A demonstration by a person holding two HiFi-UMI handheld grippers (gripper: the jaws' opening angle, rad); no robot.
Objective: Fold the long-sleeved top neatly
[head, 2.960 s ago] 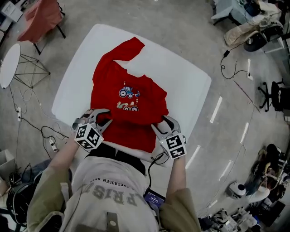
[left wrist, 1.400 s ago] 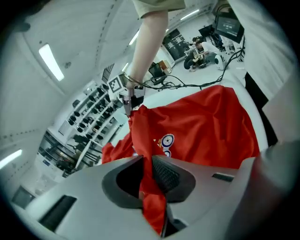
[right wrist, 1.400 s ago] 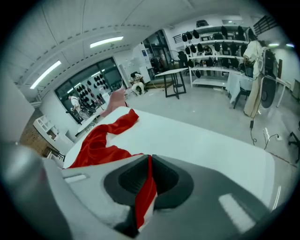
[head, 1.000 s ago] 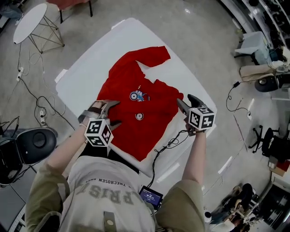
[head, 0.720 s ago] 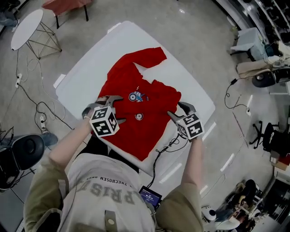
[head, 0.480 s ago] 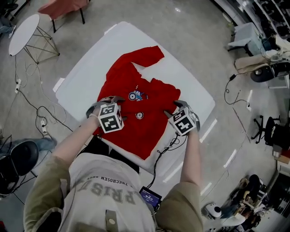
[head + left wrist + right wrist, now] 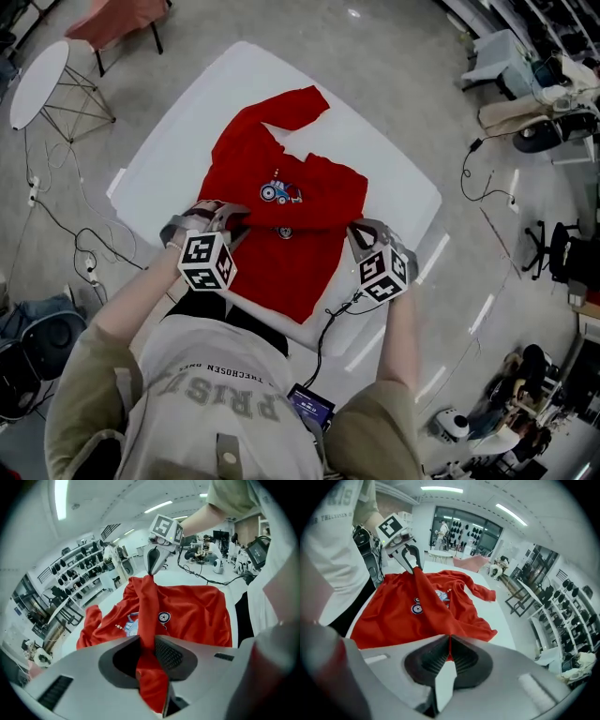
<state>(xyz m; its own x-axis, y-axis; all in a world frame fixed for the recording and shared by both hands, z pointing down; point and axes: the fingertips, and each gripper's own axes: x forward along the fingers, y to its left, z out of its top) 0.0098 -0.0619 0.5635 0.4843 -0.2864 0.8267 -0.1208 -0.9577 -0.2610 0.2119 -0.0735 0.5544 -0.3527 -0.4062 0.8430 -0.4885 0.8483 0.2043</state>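
The red top point(image 7: 281, 178) lies mid-frame on the white tabletop point(image 7: 403, 187), its long axis running up the frame, and the left tongs point(image 7: 228, 217) and right tongs point(image 7: 359, 228), having just closed, each pinch one side edge, with the collar half above them.

A red long-sleeved top point(image 7: 323, 192) lies spread on the white bench point(image 7: 187, 122), one sleeve point(image 7: 295, 101) reaching toward the far edge; a small tractor print point(image 7: 279, 192) shows on the chest; the left gripper point(image 7: 240, 223) sits at the top's left side and the right gripper point(image 7: 354, 229) at its right side, both sets of jaws having just been closing with red cloth between them; a raised fold of fabric runs across between the two; the hem half lies flat toward the person; a round white table point(image 7: 37, 84) stands on the floor beside the bench.
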